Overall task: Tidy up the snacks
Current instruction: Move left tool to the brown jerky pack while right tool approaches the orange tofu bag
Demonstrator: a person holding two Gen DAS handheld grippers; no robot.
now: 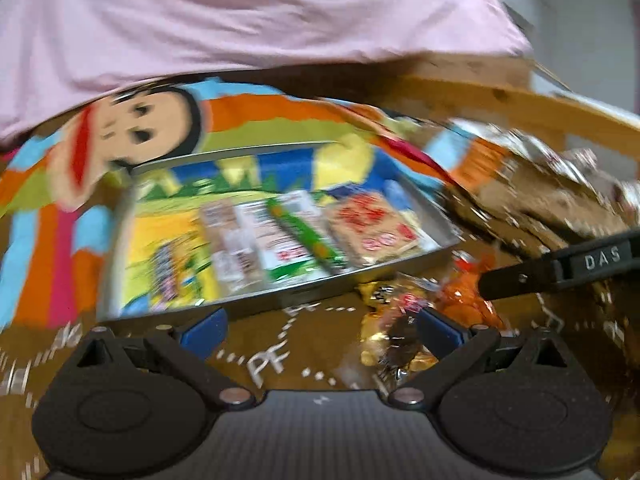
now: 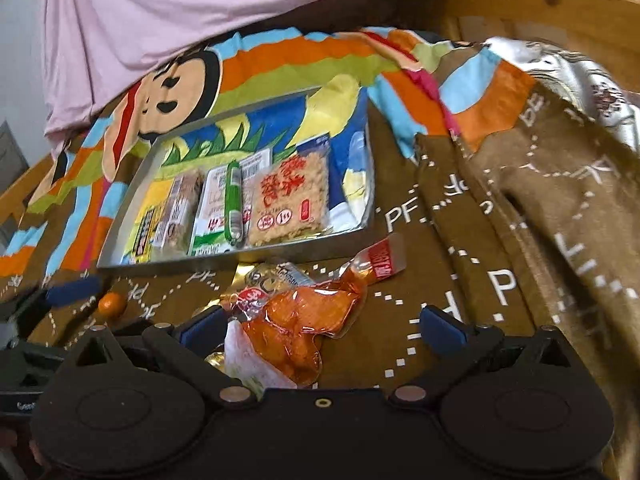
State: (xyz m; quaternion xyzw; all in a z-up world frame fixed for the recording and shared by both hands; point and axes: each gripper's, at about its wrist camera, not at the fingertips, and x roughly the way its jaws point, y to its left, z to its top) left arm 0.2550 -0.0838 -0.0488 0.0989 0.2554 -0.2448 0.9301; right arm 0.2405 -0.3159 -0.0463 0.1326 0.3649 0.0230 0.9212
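Observation:
A metal tray lies on a colourful cartoon cloth and holds a row of snack packets, among them a red-printed cracker pack and a green stick. Loose snacks lie in front of the tray: an orange vacuum pack, a gold-wrapped one and a small orange ball. My right gripper is open, low over the orange pack. My left gripper is open and empty, just before the tray's near rim. The left view is blurred.
A brown cloth with white letters covers the table and bunches up in folds at the right. A pink shirt fills the back. A wooden rail curves behind. The other gripper's finger crosses the right of the left view.

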